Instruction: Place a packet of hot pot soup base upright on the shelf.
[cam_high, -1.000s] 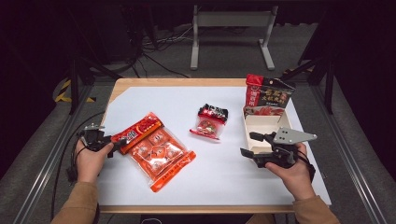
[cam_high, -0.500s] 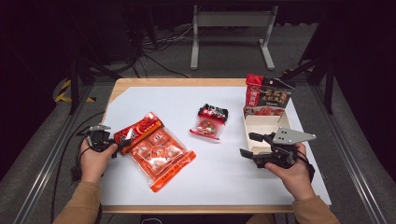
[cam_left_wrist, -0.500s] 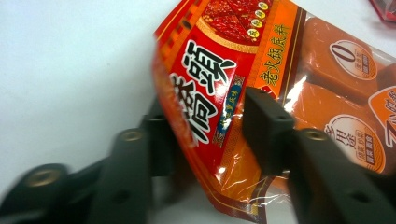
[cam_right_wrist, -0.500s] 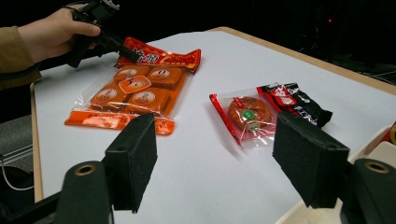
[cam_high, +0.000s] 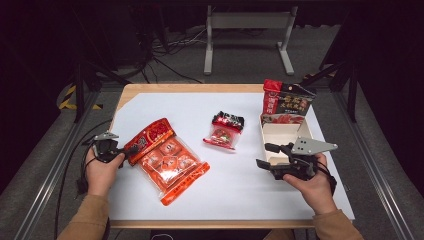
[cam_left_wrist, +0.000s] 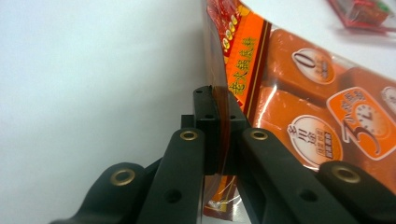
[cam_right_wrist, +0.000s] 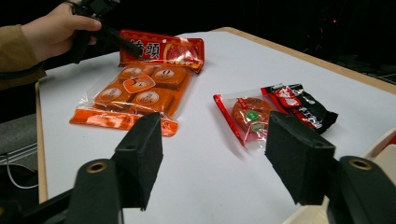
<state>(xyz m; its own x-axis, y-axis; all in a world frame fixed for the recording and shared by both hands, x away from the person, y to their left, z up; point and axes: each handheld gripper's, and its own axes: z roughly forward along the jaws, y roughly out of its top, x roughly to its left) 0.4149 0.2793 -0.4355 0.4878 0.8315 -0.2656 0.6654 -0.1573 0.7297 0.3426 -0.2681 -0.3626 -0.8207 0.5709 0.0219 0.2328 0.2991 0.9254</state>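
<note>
1. Comparing with the picture from a second ago, we see the left claw (cam_high: 131, 149) has slid in from the bench edge and now bites the header end of the large orange snack bag (cam_high: 170, 162); earlier it sat just short of that end.
2. In the left gripper view its jaws stand pressed together with the bag's red header strip (cam_left_wrist: 223, 116) pinched between the pads, so we judge the grasp made.
3. The bag lies on the white bench (cam_high: 240, 185), left of centre, its header end tipped up a little at the claw and its far end flat.
4. Our right claw (cam_high: 265, 155) has not moved: it hovers with jaws wide apart at the near end of the open cardboard tray (cam_high: 280, 134), holding nothing.
5. The small red-and-black packet (cam_high: 224, 130) lies between bag and tray, untouched.
6. We judge the next step to be lifting or dragging the bag towards the tray; the thin header could slip from the pads.
</note>
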